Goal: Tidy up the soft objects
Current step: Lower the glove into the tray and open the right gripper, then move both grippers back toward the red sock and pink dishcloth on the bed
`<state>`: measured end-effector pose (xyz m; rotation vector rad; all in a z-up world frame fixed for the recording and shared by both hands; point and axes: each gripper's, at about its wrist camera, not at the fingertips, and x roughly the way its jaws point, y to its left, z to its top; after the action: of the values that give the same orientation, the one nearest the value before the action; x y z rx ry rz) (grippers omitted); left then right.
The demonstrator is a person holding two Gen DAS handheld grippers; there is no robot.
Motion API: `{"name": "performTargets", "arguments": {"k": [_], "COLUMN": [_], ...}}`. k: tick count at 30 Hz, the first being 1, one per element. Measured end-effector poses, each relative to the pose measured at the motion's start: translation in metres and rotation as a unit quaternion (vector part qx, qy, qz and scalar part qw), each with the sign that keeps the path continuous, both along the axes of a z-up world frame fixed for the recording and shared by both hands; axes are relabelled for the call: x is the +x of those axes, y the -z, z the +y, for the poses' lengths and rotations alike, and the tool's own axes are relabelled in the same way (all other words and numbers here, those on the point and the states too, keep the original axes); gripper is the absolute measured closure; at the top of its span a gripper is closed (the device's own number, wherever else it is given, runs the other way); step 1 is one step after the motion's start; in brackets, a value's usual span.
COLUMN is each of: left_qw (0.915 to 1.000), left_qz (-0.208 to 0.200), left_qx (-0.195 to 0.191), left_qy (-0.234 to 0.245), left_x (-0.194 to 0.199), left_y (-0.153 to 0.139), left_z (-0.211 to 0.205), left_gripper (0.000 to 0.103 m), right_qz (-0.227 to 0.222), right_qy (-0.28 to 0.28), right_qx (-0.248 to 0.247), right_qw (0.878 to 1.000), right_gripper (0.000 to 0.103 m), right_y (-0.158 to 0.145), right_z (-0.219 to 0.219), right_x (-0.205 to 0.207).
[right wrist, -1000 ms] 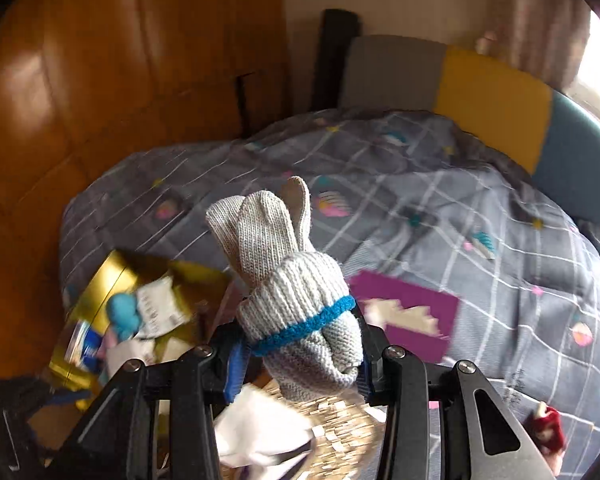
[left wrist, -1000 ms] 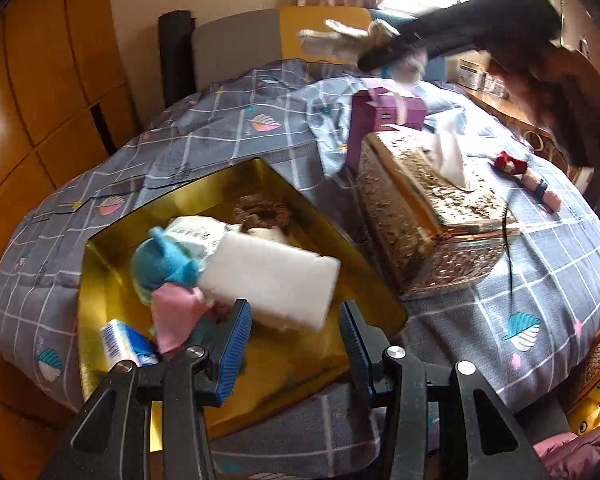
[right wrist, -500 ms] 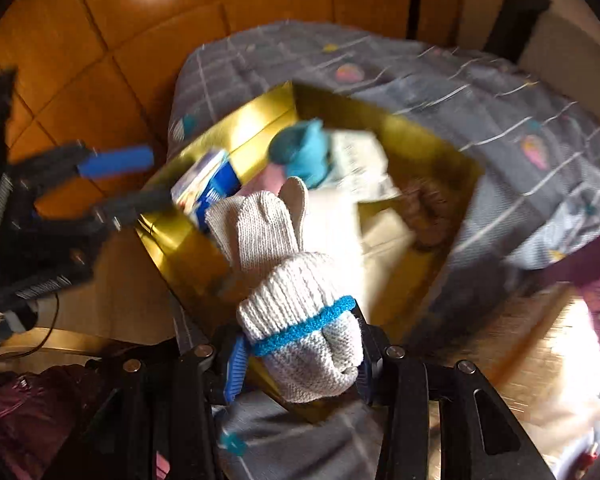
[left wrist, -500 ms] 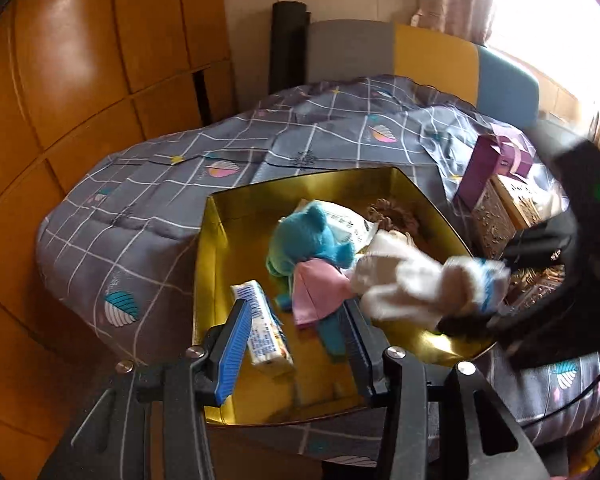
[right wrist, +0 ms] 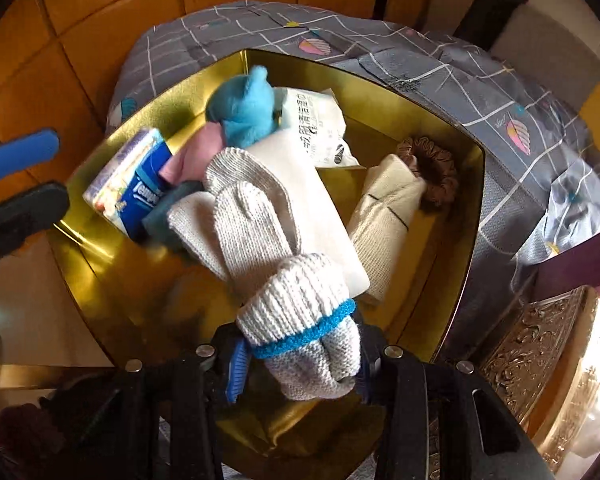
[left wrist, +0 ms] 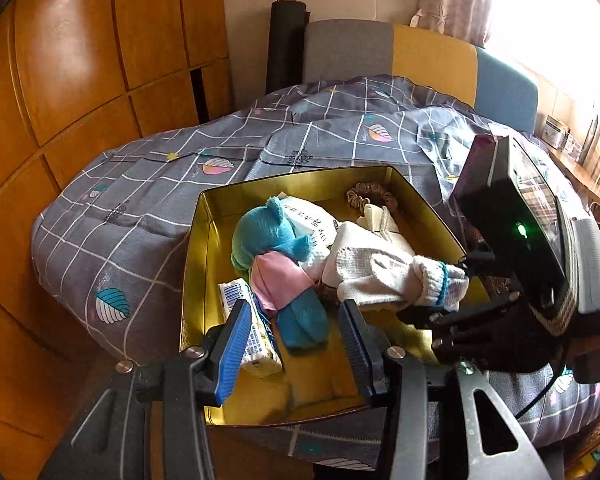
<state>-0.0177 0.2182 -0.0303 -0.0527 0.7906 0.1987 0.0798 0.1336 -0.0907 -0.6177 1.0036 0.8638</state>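
A gold tray (left wrist: 204,240) (right wrist: 456,248) sits on the grey checked bedspread. It holds a blue plush toy (left wrist: 268,236) (right wrist: 244,110), a pink cloth (left wrist: 278,280), a white sponge block (right wrist: 300,200), tissue packs (left wrist: 256,332) (right wrist: 132,188), a beige roll (right wrist: 388,216) and a brown scrunchie (left wrist: 370,194) (right wrist: 432,176). My right gripper (right wrist: 300,368) (left wrist: 452,292) is shut on a white knit glove (right wrist: 280,264) (left wrist: 396,280) with a blue cuff band, held over the tray's near right part. My left gripper (left wrist: 296,336) is open and empty above the tray's front edge.
A gold patterned tissue box (right wrist: 540,352) and a purple box (right wrist: 580,256) stand right of the tray. The bedspread (left wrist: 148,208) covers the surface. Wooden wall panels (left wrist: 80,80) are at the left and a chair back (left wrist: 400,56) behind.
My right gripper has carried the glove from above the bed down over the tray, and now lower onto the pile. My left gripper has swung left and stays open.
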Motion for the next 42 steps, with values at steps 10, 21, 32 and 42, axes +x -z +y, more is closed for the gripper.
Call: {"name": "performTargets", "arguments": {"k": [10, 21, 32, 42], "left_qw": [1.0000, 1.0000, 1.0000, 0.9998], "left_qz": [0.002, 0.001, -0.004, -0.007], "left_qx": [-0.003, -0.001, 0.003, 0.012], "left_qy": [-0.006, 0.000, 0.003, 0.013], "left_x": [-0.002, -0.002, -0.005, -0.003], "left_y": [0.000, -0.001, -0.002, -0.007], "left_z": [0.000, -0.003, -0.009, -0.018], "left_gripper": [0.057, 0.057, 0.057, 0.057], "right_qz": [-0.021, -0.025, -0.045, -0.105], "right_qy": [-0.013, 0.009, 0.030, 0.076], "right_qx": [0.004, 0.015, 0.043, 0.102], "right_qw": [1.000, 1.000, 0.998, 0.986], "right_gripper": [0.058, 0.050, 0.038, 0.030], "right_y": [-0.004, -0.009, -0.025, -0.062], "right_z": [-0.005, -0.012, -0.024, -0.056], "right_x": [-0.023, -0.020, -0.018, -0.022]}}
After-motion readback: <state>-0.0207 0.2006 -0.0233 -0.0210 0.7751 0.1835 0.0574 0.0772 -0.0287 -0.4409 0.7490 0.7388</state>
